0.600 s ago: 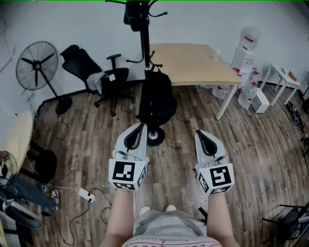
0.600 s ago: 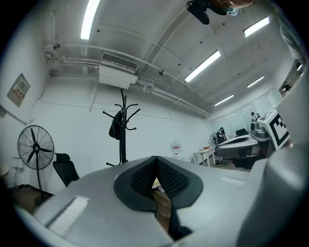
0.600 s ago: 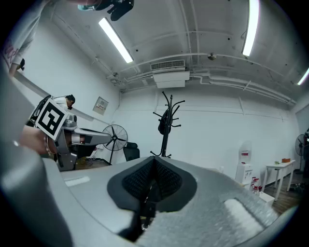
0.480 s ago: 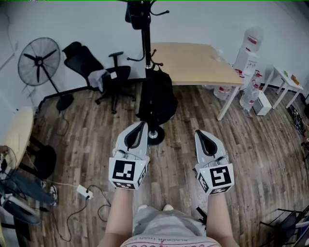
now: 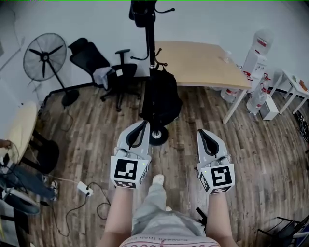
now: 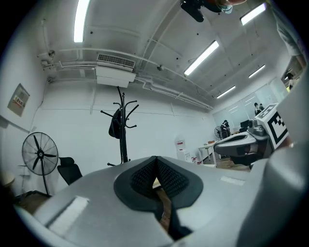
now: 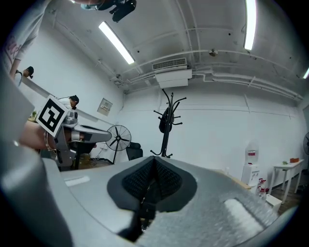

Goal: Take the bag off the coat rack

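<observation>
A black coat rack [image 5: 151, 48] stands on the wooden floor ahead of me, with its round base [image 5: 157, 136] just past my left gripper. A large black backpack [image 5: 161, 99] hangs low on its pole. A smaller black bag [image 5: 142, 12] hangs near its top and shows in both gripper views too [image 6: 115, 126] [image 7: 165, 120]. My left gripper [image 5: 141, 125] and right gripper [image 5: 202, 132] are both shut and empty. They are held side by side short of the rack and touch nothing.
A standing fan [image 5: 44, 55] and a black office chair [image 5: 99, 67] are at the left by the wall. A wooden table [image 5: 198, 65] stands behind the rack to the right, with water bottles [image 5: 256, 53] beyond it. A power strip [image 5: 85, 189] and its cables lie on the floor at lower left.
The view has moved forward and a little left, so the rack sits slightly further right. A foot now shows between the grippers. Both grippers stay shut, side by side.
</observation>
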